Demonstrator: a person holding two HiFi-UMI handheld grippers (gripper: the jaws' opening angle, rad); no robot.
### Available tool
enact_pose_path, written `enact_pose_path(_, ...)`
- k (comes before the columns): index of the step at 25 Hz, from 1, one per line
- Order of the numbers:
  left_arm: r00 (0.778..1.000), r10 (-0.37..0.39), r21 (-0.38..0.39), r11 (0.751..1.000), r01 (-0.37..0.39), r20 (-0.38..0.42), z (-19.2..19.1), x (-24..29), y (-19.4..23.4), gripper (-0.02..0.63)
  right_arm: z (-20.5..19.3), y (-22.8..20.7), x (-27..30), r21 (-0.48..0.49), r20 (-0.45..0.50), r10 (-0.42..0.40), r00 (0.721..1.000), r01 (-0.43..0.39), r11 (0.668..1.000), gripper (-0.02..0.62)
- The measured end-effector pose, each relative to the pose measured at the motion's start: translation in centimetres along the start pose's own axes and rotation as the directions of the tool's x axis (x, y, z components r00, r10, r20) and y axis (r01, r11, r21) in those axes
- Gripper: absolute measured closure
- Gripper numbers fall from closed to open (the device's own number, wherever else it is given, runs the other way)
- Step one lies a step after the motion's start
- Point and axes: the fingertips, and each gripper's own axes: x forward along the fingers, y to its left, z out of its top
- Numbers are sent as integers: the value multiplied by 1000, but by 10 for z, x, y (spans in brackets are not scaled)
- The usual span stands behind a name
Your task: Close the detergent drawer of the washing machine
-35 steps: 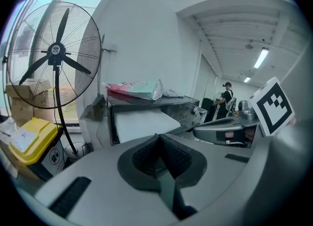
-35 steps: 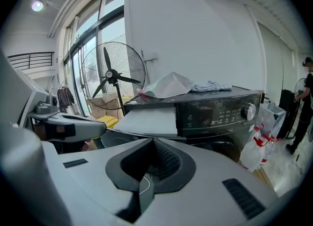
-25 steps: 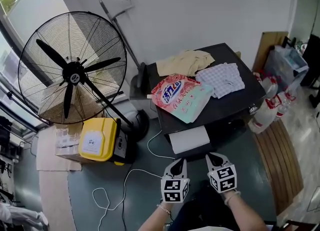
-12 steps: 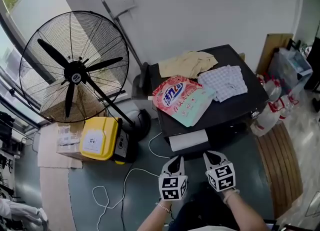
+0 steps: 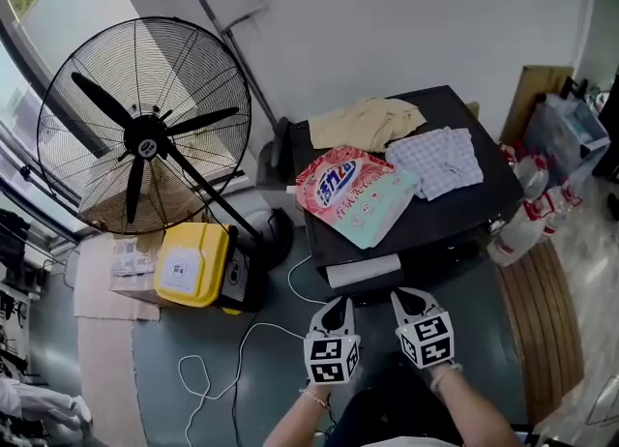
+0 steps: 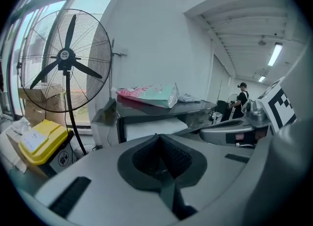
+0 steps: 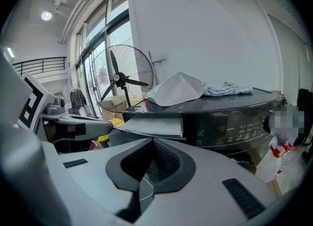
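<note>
The dark washing machine stands ahead of me. Its white detergent drawer sticks a short way out of the front at the left. The drawer also shows as a white slab in the left gripper view and in the right gripper view. My left gripper and right gripper sit side by side just below the drawer's front edge. Both are shut with nothing between the jaws. Whether either touches the drawer I cannot tell. A pink and green detergent bag lies on the machine's top.
A beige cloth and a checked cloth lie on the machine. A big standing fan and a yellow box are at the left, and a white cable lies on the floor. Bottles and a wooden mat are at the right.
The white drawer sticks out of the machine less than a second ago. Both grippers have edged forward toward the machine's front, still shut.
</note>
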Motion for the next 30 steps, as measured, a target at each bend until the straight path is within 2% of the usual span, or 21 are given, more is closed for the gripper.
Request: enact_pose_path(30, 999, 34, -22, 999, -33, 39, 13, 17, 15, 591, -5, -7, 28, 31, -47, 36, 998, -34, 999, 569)
